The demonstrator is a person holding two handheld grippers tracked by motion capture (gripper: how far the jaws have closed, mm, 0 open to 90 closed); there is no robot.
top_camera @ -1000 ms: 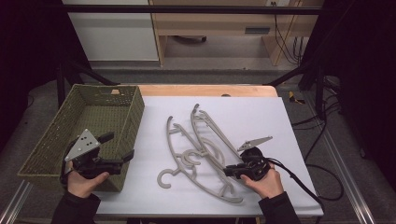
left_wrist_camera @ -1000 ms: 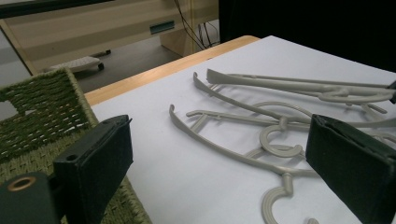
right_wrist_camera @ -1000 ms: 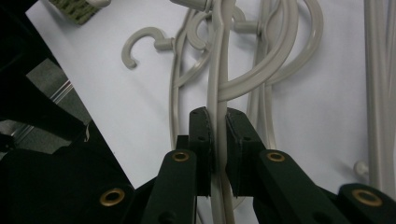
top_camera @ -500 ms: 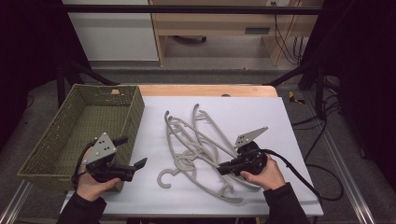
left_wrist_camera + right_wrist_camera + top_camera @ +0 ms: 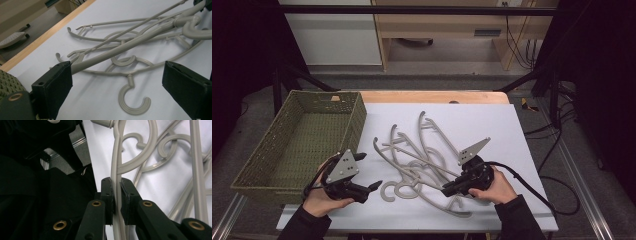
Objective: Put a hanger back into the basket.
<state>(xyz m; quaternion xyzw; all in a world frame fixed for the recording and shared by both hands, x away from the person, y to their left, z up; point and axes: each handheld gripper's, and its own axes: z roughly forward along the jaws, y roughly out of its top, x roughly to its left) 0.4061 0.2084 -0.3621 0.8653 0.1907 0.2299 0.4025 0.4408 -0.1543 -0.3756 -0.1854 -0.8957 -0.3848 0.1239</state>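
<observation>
My right gripper is clamped on 1 grey hanger in the tangled pile on the white table — my left gripper gapes wide beside it. If I lift now, interlocked hooks could drag neighbours along — or twist loose.

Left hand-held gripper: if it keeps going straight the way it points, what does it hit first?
Probably the hook of the nearest grey hanger, lying on the white tabletop between the open jaws of the left hand-held gripper. Depth is unclear; the long hanger arm by its left jaw could touch sooner.
</observation>
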